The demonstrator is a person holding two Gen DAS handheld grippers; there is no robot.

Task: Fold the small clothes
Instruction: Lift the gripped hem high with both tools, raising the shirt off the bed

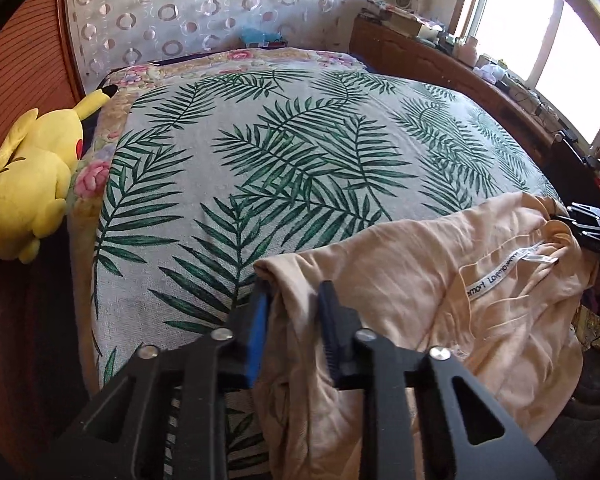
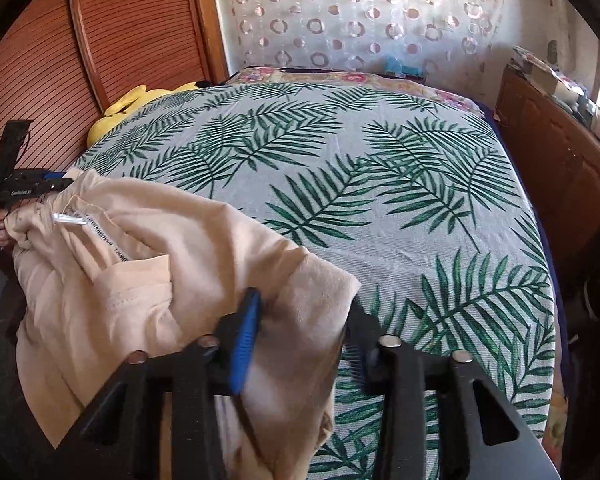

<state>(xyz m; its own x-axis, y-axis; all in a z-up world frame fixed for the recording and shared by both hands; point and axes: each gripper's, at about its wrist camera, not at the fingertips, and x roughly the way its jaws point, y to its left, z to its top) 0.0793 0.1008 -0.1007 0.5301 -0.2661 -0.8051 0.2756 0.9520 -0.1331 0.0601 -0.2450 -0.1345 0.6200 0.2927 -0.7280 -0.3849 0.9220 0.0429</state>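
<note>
A pale peach T-shirt [image 1: 400, 280] with a white neck label [image 1: 496, 276] lies bunched at the near edge of the bed and hangs over it. In the left wrist view my left gripper [image 1: 294, 304] is shut on a fold of one shoulder, cloth filling the gap between its pads. In the right wrist view my right gripper [image 2: 304, 316] grips the other end of the T-shirt [image 2: 160, 240], whose sleeve fabric is pressed between the blue pad and the black finger. Each gripper shows small in the other view: the right gripper [image 1: 588, 222] and the left gripper [image 2: 24, 190], both at the shirt's edge.
The bed carries a grey cover with green palm leaves [image 1: 280, 140] over a floral blanket. A yellow plush toy [image 1: 36, 176] lies at the bed's left side by a slatted wooden door [image 2: 100, 40]. A cluttered wooden cabinet [image 1: 440, 60] runs along the right under a bright window [image 1: 540, 40].
</note>
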